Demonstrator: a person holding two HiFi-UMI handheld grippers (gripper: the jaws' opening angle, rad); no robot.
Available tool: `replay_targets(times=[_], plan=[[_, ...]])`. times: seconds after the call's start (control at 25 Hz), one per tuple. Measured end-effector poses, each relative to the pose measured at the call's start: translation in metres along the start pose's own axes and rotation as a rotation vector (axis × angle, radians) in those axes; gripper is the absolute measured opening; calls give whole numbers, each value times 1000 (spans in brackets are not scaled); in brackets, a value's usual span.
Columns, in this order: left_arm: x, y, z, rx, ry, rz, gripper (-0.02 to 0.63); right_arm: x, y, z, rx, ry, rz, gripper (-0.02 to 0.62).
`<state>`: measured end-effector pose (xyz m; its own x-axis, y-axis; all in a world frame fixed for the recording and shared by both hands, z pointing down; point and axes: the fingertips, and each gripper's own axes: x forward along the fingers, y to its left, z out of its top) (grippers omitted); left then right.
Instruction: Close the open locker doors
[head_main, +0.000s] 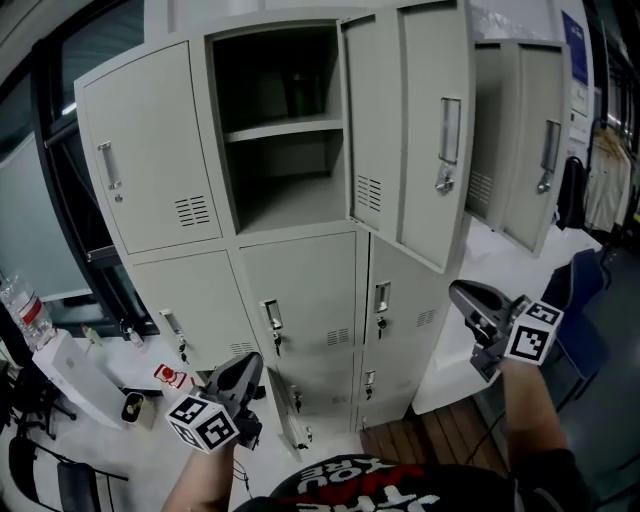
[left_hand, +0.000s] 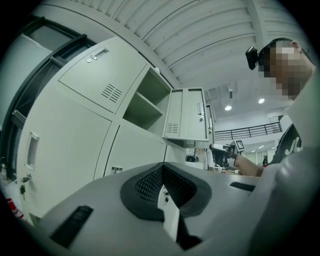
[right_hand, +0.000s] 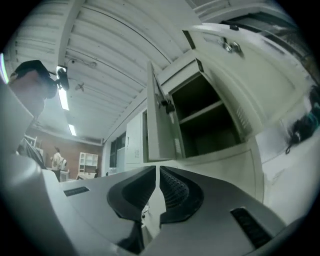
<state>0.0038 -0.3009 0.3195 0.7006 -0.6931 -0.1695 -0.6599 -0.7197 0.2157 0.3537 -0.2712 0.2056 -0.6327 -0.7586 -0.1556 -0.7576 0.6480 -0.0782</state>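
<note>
Head view: locker bank (head_main: 300, 290) fills centre. Upper middle compartment (head_main: 285, 130) at 12 o'clock stands open, one shelf (head_main: 283, 128) inside. Its open door (head_main: 405, 130) is swung out toward 1 o'clock, hinged on compartment's right edge. Other doors of this bank shut. Left gripper (head_main: 245, 368) at 7 o'clock, right gripper (head_main: 463, 295) at 4 o'clock, both apart from lockers. Left gripper view: fingertips together, nothing between. Right gripper view: fingers closed to thin slit, nothing held; open door edge-on at 12 o'clock.

Lockers (head_main: 300, 290) matt painted metal; door handle (head_main: 449, 130) shiny metal; floor (head_main: 420, 440) wood.
</note>
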Motion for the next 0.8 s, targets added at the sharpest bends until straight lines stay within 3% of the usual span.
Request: replay_targets(times=[0.2, 0.4, 0.68, 0.8], plan=[[18, -9, 38, 57, 9, -68, 3, -5, -2, 101, -128, -41, -32, 38], [38, -27, 96, 101, -22, -115, 3, 9, -1, 155, -197, -42, -28, 38], [65, -58, 171, 197, -66, -181, 2, 28, 7, 205, -182, -75, 96, 51], [76, -72, 199, 219, -86, -214, 3, 35, 10, 222, -165, -85, 187, 139]])
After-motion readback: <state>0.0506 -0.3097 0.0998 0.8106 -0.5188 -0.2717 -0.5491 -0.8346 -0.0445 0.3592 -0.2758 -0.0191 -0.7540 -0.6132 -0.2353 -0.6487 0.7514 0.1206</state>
